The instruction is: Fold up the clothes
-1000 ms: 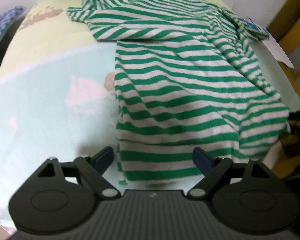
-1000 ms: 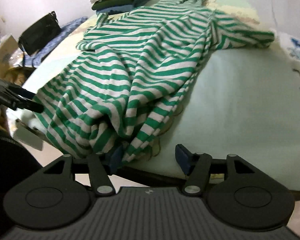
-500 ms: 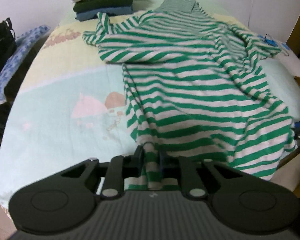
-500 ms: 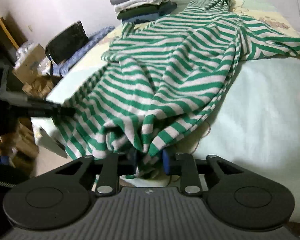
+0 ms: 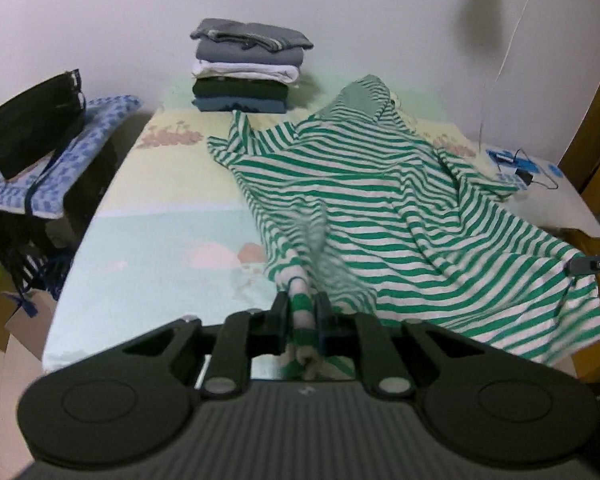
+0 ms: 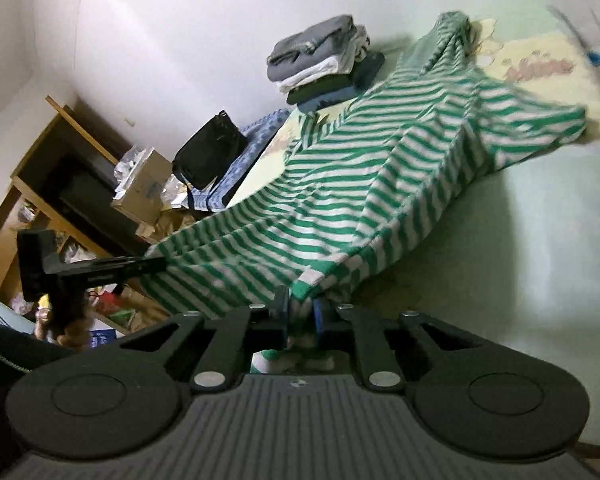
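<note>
Green-and-white striped garment [image 5: 380, 208] hem is pinched in both tools: left gripper [image 5: 302, 316] clamped tight, right gripper [image 6: 300, 312] closing on cloth at six o'clock. Beyond, it drapes across the bed [image 5: 152, 240]; one stack of folded clothes [image 5: 248, 72] sits at twelve o'clock, one black bag [image 5: 28, 128] at nine.

You're working in a home bedroom — a bed [image 5: 152, 248] with a cartoon-print sheet against a white wall [image 5: 340, 8], a stack of folded clothes [image 5: 246, 72] at its head, cardboard boxes [image 6: 140, 188] and wooden shelving [image 6: 52, 168] crowding the side.
</note>
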The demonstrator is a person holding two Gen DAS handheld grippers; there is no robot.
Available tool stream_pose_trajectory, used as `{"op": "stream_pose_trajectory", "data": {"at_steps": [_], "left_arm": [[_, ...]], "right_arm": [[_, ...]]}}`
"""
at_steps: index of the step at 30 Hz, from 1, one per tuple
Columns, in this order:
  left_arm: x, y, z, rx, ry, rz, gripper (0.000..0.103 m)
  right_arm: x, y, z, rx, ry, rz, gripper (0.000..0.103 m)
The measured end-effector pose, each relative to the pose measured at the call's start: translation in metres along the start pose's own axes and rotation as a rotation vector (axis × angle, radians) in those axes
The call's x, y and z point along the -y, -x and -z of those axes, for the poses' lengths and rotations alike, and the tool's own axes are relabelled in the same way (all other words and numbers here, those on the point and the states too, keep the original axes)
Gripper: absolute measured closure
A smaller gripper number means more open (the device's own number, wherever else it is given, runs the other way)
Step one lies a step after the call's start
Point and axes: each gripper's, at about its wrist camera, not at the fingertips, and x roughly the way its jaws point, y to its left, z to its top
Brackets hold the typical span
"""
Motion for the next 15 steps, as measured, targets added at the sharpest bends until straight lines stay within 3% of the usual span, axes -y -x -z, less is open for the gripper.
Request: {"op": "stream_pose_trajectory", "data": {"at_steps": [1,4,7,11,12,13,14,15], "left_arm": [[-0.001,0.005,0.001,0.001,-0.001,-0.004,0.101],[-0.003,0.007,0.013,-0.022,-0.004,-0.022,0.102],[-0.009,-0.011,0.031,-0.096,0.016,-0.055,0.102],[-0.016,-0.036,0.046,-0.172,0.012,-0.099,0.097],[-0.016,-0.04,0.046,-0.162,0.005,-0.104,0.094],[-0.016,-0.045,0.043,-0.14,-0.009,-0.111,0.08],[-0.016,-0.051,0.038,-0.118,-0.025,-0.115,0.05],[-0.015,-0.058,0.033,-0.098,-0.04,-0.12,0.041]], "right_arm": [[0.0,0.005,0.0,-0.007,0.005,0.007,0.095],[0.003,0.011,0.002,-0.041,0.033,0.057,0.095],[0.017,0.006,0.011,-0.115,0.035,0.14,0.094],[0.04,-0.012,0.021,-0.143,-0.047,0.252,0.082],[0.041,-0.016,0.021,-0.124,-0.061,0.26,0.072],[0.041,-0.021,0.021,-0.102,-0.069,0.273,0.054],[0.04,-0.027,0.02,-0.073,-0.07,0.287,0.047],[0.038,-0.032,0.018,-0.039,-0.064,0.302,0.04]]}}
